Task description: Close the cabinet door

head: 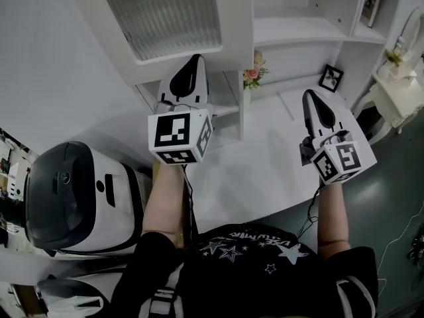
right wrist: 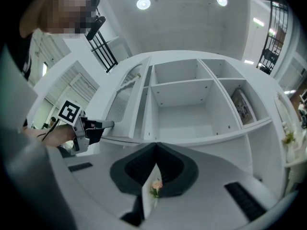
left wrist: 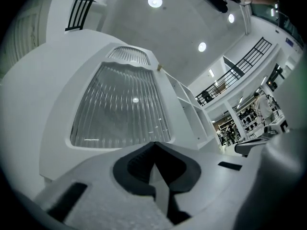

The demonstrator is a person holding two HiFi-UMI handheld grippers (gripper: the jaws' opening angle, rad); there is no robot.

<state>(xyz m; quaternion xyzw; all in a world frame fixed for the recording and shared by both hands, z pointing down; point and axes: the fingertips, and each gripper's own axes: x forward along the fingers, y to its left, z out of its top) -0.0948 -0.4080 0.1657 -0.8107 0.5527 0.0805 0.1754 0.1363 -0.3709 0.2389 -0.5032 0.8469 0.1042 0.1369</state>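
On the head view's upper left, the cabinet door point(head: 169, 15) with its ribbed pane stands swung out from the white shelves point(head: 298, 28). The left tool point(head: 195, 61) reaches up to the door's lower rail, and the right tool point(head: 311, 98) hangs well apart over the worktop point(head: 258, 171), right of the flowers point(head: 254, 73).

Through the left tool's own view, its jaws are pressed together on nothing, and the pane fills the frame just beyond them.

From the right tool's view, its jaws also meet with nothing gripped (only a sliver of the flowers shows through the slit). At centre left, the other tool's tip sits at the door's bottom edge; whether it touches I cannot tell.

The likely trouble is a narrow closed tip on a smooth painted rail. A push at a slant could skid it off or onto the glass, and a hard shove could slam the door.
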